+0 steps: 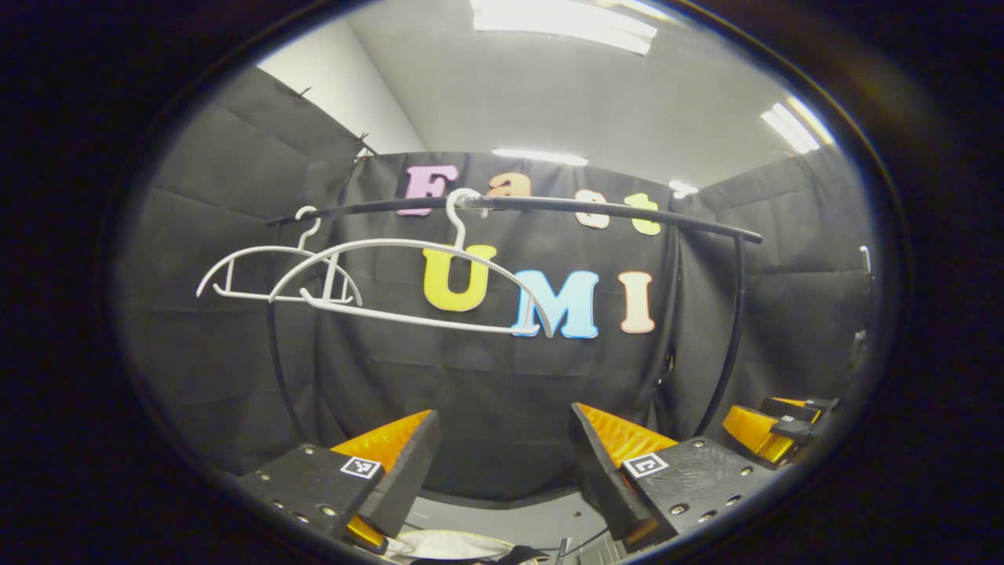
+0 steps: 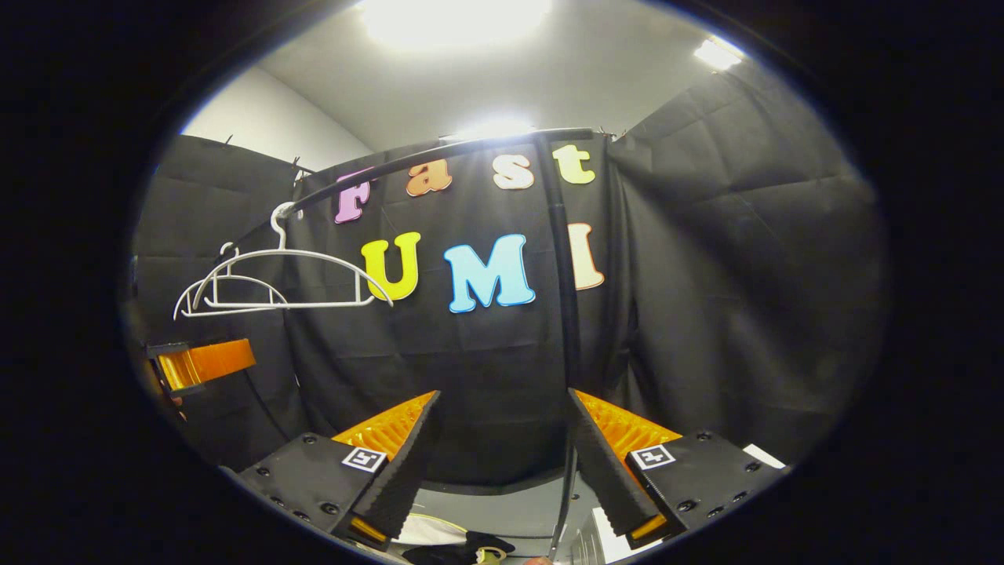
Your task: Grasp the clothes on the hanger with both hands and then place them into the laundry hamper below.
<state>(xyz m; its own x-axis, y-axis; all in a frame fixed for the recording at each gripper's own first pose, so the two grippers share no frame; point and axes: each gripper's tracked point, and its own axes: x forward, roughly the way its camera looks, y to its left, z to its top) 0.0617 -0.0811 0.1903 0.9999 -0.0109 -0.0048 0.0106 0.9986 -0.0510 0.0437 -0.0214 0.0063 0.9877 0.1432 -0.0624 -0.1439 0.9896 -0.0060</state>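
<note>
Both grippers point at the booth's far wall, where a black rail (image 1: pixel 549 205) arches across on two uprights. Two white hangers hang from it, both bare: the nearer hanger (image 1: pixel 408 286) near the rail's middle, the farther hanger (image 1: pixel 267 275) towards its left end.

The left gripper (image 1: pixel 502 463) has its fingers spread wide with nothing between them. The right gripper (image 2: pixel 502 463) is spread just as wide and holds nothing. In the left gripper view the right gripper (image 1: pixel 776 431) also shows low at the right; in the right gripper view the left gripper (image 2: pixel 200 362) shows at the left edge.

Low between the fingers in both views lies something white with a pale rim (image 1: pixel 443 545), and beside it dark cloth (image 2: pixel 459 549); whether these are the hamper and the clothes I cannot tell.
</note>
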